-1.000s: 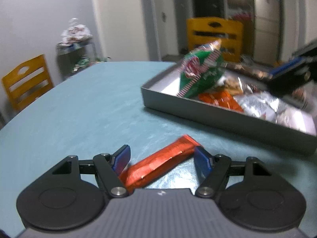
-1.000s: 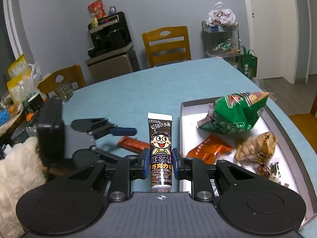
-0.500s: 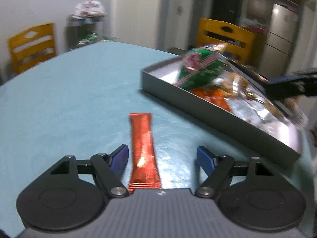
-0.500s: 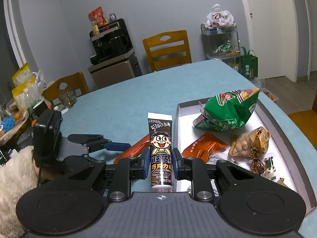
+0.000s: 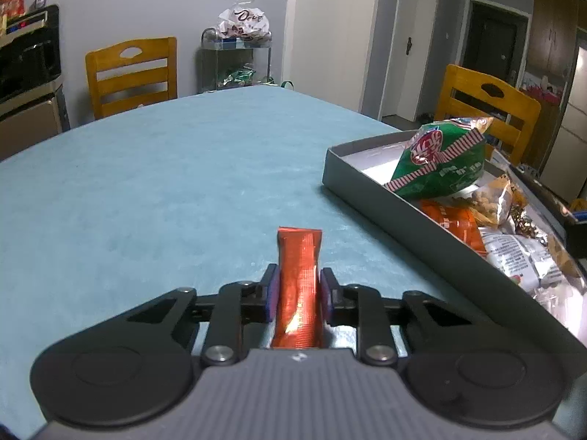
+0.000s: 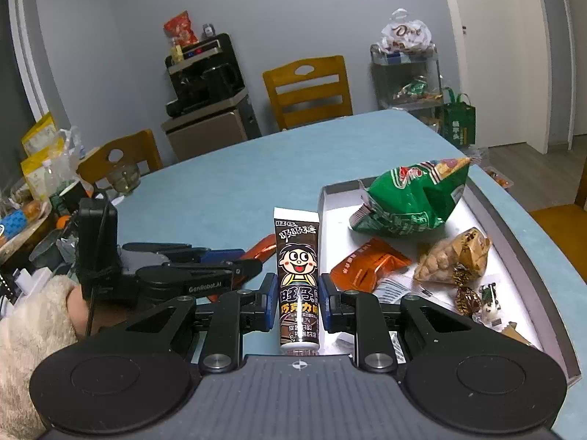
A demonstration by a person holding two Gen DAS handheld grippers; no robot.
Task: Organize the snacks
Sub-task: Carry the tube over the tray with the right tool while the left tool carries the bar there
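My left gripper [image 5: 298, 292] is shut on a red foil snack bar [image 5: 299, 271], which points away along the fingers just above the teal table [image 5: 165, 183]. My right gripper [image 6: 296, 300] is shut on a brown candy tube with a cartoon face [image 6: 298, 275], held upright just left of the grey tray [image 6: 513, 253]. The tray [image 5: 385, 205] holds a green bag [image 6: 411, 198], an orange packet [image 6: 370, 264], a bag of nuts [image 6: 455, 256] and small wrapped candies. The left gripper also shows in the right wrist view [image 6: 220, 256], with the bar's tip [image 6: 262, 247] showing.
Yellow wooden chairs [image 5: 132, 73] [image 5: 491, 110] stand around the table. A wire rack with a white snack bag [image 5: 240, 22] stands at the back wall. A black machine on a cabinet [image 6: 205, 80] and clutter [image 6: 36, 190] are at the table's left side.
My left gripper has closed on the red bar, which was lying loose between its open fingers. The right gripper keeps hold of the tube and has shifted slightly.
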